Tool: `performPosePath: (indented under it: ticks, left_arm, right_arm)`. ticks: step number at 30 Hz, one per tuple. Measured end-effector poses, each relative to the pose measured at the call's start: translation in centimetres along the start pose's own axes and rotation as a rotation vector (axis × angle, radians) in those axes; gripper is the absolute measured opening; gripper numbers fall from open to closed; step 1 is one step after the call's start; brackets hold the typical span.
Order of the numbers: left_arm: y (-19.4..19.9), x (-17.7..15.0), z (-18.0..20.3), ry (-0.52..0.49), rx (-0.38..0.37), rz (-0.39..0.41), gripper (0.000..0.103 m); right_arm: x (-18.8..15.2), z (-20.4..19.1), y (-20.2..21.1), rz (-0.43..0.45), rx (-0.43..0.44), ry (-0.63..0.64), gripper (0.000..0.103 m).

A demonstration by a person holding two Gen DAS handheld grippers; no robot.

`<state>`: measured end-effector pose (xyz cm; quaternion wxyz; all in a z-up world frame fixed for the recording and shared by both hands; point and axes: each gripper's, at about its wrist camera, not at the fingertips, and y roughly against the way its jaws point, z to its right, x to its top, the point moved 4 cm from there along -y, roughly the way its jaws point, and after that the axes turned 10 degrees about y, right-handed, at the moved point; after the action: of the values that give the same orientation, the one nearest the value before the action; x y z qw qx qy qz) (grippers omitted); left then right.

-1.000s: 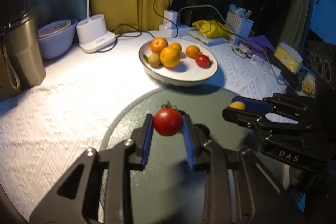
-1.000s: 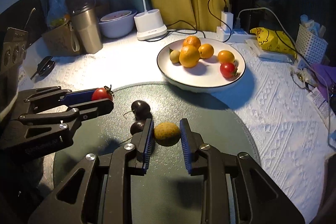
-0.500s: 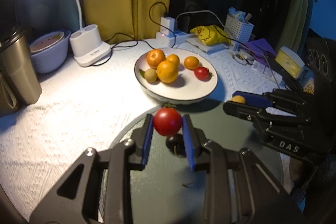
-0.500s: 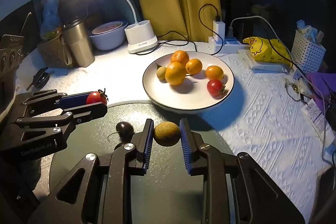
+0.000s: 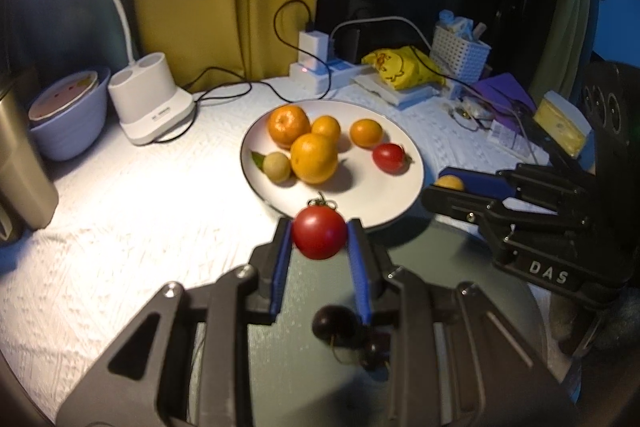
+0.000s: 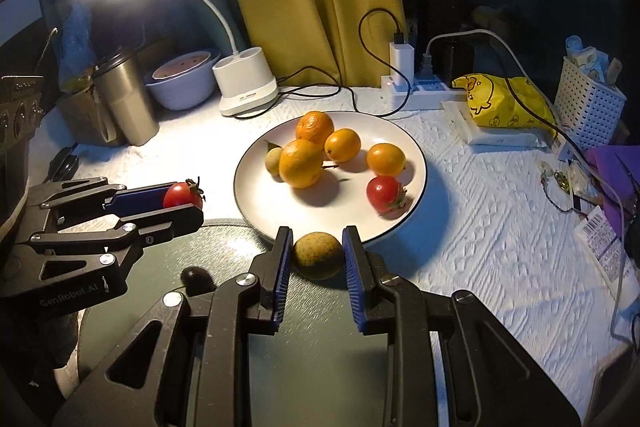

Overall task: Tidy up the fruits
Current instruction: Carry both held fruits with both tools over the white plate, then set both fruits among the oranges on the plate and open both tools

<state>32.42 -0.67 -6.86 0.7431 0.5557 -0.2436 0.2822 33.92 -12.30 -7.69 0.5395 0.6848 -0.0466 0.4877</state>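
While six fruits already lie on the white plate (image 6: 404, 151) ahead of both grippers, two more are in the air and not yet delivered; the left gripper (image 5: 319, 243) is clamped on a red tomato (image 5: 319, 233) just short of the plate's near rim, and the right gripper (image 6: 316, 255) is clamped on a dull brown-green fruit (image 6: 318, 255) at about the same spot beside it. On the plate sit four oranges (image 6: 301, 163) bunched at the far left, a pale green fruit (image 6: 274, 161) against them, and a second tomato (image 6: 384, 191) alone to the right; so the job looks well past halfway, by my reading. Left behind, beneath the left gripper's fingers, are two dark cherries (image 5: 334, 321) on the grey-green round mat (image 6: 320, 367) (whether they belong on the plate I cannot say).

As to surfaces: the held tomato is smooth, glossy and taut, with a dry green calyx on top; the brown-green fruit is matte, rough-skinned and slightly oval; the oranges are dimpled and bright; the plate is glazed, shallow, dark-rimmed; the mat is flat and slightly shiny; the white tablecloth (image 6: 500, 247) is woven with a raised pattern; the finger pads are blue and ribbed.
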Motion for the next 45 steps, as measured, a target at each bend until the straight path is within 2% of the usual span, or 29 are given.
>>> performPosePath:
  ticks: [15, 27, 36, 45]
  left_arm:
    - [-4.4, 1.4, -0.7, 0.016, 0.007, -0.044, 0.028]
    - [-6.4, 2.2, -1.1, 0.019, 0.029, -0.043, 0.029]
    - [-6.0, 2.3, -1.1, 0.030, 0.024, -0.037, 0.030]
    - [-3.2, 2.0, -1.1, 0.039, 0.018, 0.004, 0.031]
  right_arm:
    - [1.2, 1.9, -3.7, -0.016, 0.009, 0.004, 0.027]
    - [2.2, 2.6, -6.3, -0.027, 0.025, 0.011, 0.027]
    - [2.3, 2.6, -6.7, -0.039, 0.019, -0.001, 0.028]
    - [2.3, 2.3, -4.6, -0.017, -0.008, -0.010, 0.028]
